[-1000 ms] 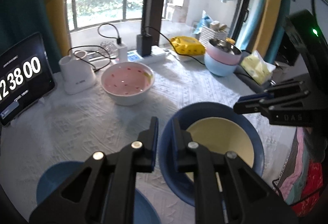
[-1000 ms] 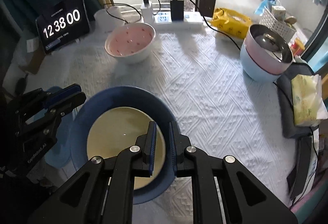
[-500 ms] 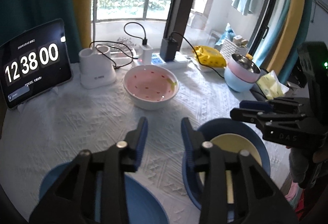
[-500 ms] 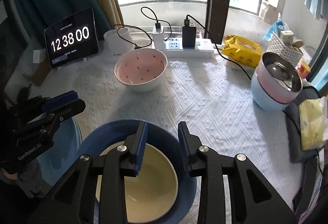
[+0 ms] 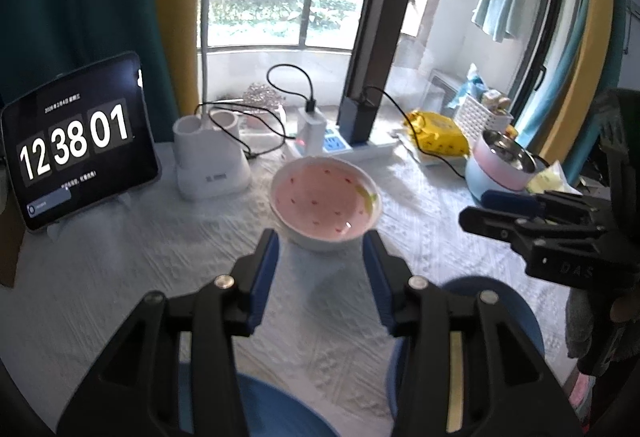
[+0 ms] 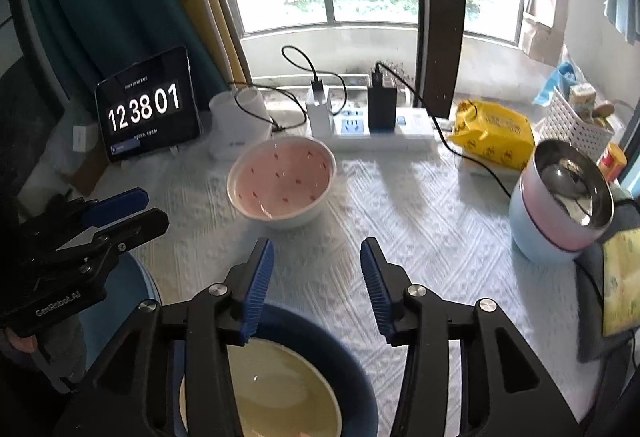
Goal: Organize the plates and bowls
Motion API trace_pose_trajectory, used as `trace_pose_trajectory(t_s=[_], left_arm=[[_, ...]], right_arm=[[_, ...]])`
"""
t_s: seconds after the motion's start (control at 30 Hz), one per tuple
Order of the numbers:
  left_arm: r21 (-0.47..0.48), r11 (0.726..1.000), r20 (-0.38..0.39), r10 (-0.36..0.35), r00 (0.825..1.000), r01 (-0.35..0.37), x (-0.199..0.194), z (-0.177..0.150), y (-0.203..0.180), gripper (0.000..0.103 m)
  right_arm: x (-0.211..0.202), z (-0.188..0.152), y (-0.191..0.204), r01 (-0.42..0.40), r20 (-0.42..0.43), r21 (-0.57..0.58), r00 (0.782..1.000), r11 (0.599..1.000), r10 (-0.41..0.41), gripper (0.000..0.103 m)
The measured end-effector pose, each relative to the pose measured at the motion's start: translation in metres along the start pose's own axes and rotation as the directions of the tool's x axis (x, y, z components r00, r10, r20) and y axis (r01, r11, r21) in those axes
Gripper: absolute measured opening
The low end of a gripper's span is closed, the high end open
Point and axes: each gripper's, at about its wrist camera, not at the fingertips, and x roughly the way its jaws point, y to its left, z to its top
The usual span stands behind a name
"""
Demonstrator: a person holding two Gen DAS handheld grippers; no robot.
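Observation:
A pink bowl with red specks (image 5: 324,205) (image 6: 280,181) stands on the white cloth, mid-table. My left gripper (image 5: 320,271) hovers just short of it; its jaws are opening, with nothing between them. A blue plate (image 5: 276,409) (image 6: 124,293) lies under the left gripper. My right gripper (image 6: 318,277) hangs over the far rim of a blue bowl (image 6: 352,361) (image 5: 500,297) that holds a cream dish (image 6: 276,393). Its jaws are opening too and hold nothing. Each view also shows the other gripper: the right gripper (image 5: 474,206) and the left gripper (image 6: 154,207).
A stack of steel, pink and light-blue bowls (image 6: 560,205) stands at the right edge beside a tissue pack (image 6: 622,277). Along the back are a clock tablet (image 6: 148,105), a white lamp base (image 5: 212,165), a power strip (image 6: 380,129) with cables, and a yellow pack (image 6: 492,135).
Both grippers went from shut to open and drew back from the blue bowl. Both views tilted up, so the pink bowl now sits ahead of each gripper.

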Motion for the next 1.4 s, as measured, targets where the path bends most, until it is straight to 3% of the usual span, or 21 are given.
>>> trace_pose_trajectory(t_s=[0.23,0.63,0.93,1.0,1.4], left_arm=[[-0.058,0.997,-0.004,0.048,0.999,-0.048,0.021,0.014,0.018,0.045],[-0.108,0.991,-0.068,0.069,0.995,-0.076,0.07,0.014,0.028,0.045],[-0.099,0.992,-0.123,0.069,0.99,-0.082,0.093,0.011,0.027,0.045],[-0.099,0.992,-0.136,0.068,0.988,-0.082,0.096,0.01,0.028,0.045],[-0.094,0.993,-0.173,0.058,0.983,-0.075,0.109,0.01,0.025,0.045]], right_arm=[[0.012,0.021,-0.008,0.024,0.035,0.007,0.999,1.0,-0.024,0.051],[0.073,0.048,-0.01,-0.01,-0.075,-0.033,0.997,0.999,0.008,0.051],[0.124,0.052,-0.031,-0.07,-0.234,0.126,0.967,0.99,0.098,0.051],[0.129,0.054,-0.035,-0.094,-0.243,0.157,0.961,0.983,0.131,0.051],[0.164,0.061,-0.04,-0.103,-0.302,0.174,0.941,0.979,0.153,0.051]])
